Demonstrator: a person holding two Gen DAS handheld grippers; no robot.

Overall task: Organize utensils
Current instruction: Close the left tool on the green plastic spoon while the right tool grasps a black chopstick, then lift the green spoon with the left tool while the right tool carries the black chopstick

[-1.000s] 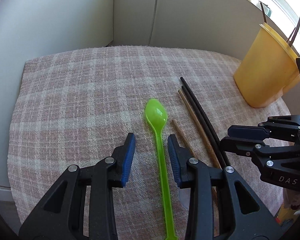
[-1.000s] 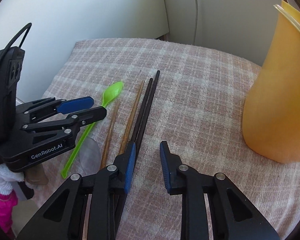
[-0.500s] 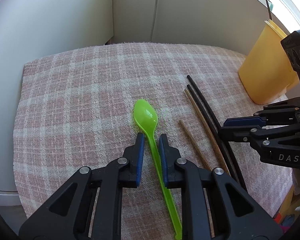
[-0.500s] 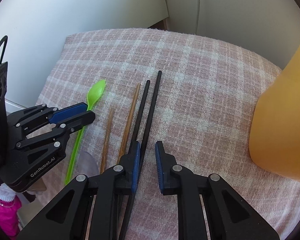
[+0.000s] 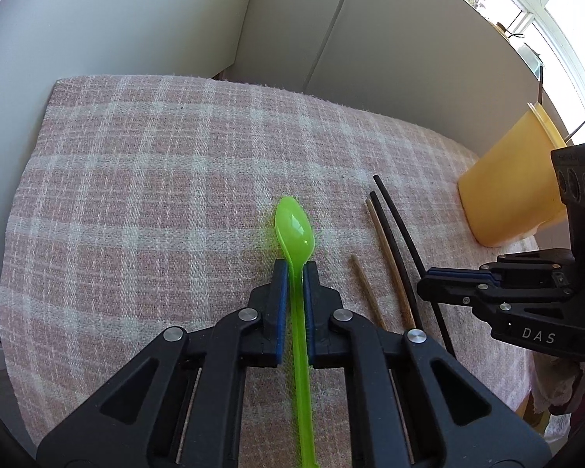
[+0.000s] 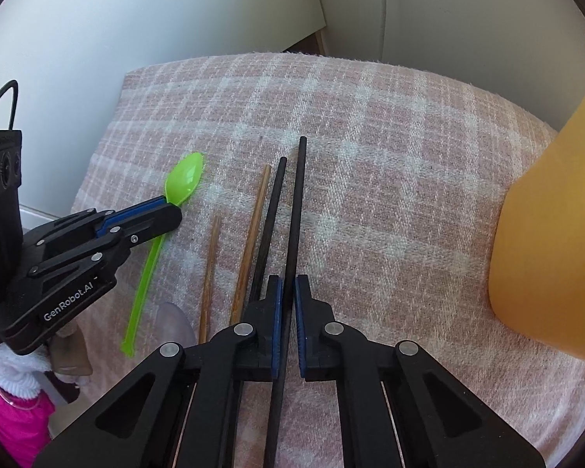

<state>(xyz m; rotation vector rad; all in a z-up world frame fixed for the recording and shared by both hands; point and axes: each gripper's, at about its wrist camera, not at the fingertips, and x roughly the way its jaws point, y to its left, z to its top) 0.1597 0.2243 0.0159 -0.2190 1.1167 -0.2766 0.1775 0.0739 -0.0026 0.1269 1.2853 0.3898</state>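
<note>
A green plastic spoon [image 5: 294, 226] lies on the pink checked cloth [image 5: 156, 195]. My left gripper [image 5: 295, 269] is closing on its handle just behind the bowl, and the blue pads press it from both sides. To its right lie two black chopsticks and two brown wooden chopsticks [image 6: 255, 226]. My right gripper [image 6: 286, 280] is closing on the right-hand black chopstick [image 6: 298, 195], which runs between the pads. The other black chopstick [image 6: 275, 202] lies just left of that gripper's left finger. A yellow cup [image 5: 514, 183] stands at the right.
Dark utensil ends [image 5: 541, 85] stick out of the yellow cup [image 6: 553, 234]. A translucent spoon bowl [image 6: 175, 323] lies at the cloth's near edge. White wall panels close the back and left. A pink sleeve [image 6: 7, 409] shows at the lower left.
Both grippers went from open to closed. The left one slid forward along the spoon handle towards the bowl. The right one shifted over the right-hand black chopstick and closed on it.
</note>
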